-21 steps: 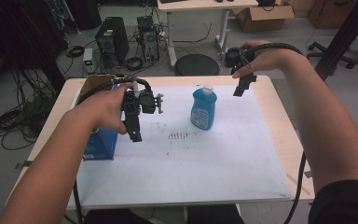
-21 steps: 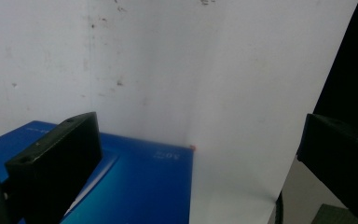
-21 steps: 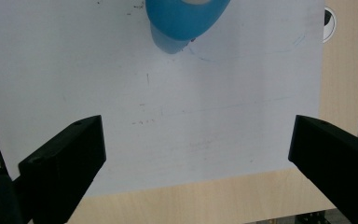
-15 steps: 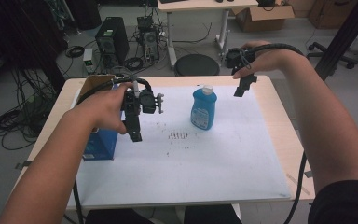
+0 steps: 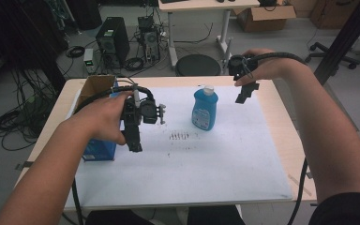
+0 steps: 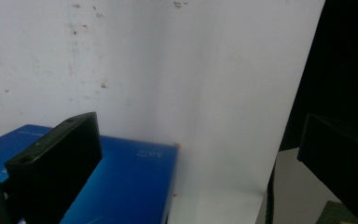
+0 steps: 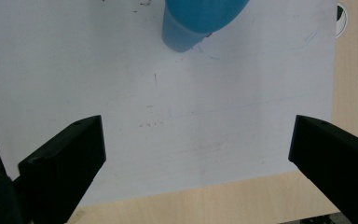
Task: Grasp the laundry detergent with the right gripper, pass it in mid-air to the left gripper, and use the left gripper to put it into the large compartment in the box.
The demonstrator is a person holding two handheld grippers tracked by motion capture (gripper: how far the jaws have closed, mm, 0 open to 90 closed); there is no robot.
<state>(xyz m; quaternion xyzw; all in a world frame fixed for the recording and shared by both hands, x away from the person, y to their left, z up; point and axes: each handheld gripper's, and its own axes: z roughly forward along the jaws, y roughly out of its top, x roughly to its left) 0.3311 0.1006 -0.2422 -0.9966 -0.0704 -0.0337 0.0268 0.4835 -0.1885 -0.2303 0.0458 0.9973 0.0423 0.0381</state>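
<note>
A blue bottle (image 5: 205, 108) with a white cap stands upright on the white paper sheet (image 5: 215, 154) in the middle of the table. My left gripper (image 5: 135, 146) hangs to its left, pointing down over the sheet beside a blue box (image 5: 96, 151). Its jaws stand wide open with nothing between them. In the left gripper view the blue box (image 6: 126, 182) lies under the left jaw of that gripper (image 6: 196, 135). My right gripper (image 5: 240, 98) hovers to the right of the bottle, open and empty. In the right gripper view the bottle (image 7: 200, 16) lies ahead of the open right gripper (image 7: 196, 135).
An open cardboard box (image 5: 93, 88) sits at the table's far left, behind the blue box. Bare wooden table edge (image 7: 214, 200) borders the sheet. Small dark marks (image 5: 180, 136) dot the paper in front of the bottle. A round stool (image 5: 198, 64) stands beyond the table.
</note>
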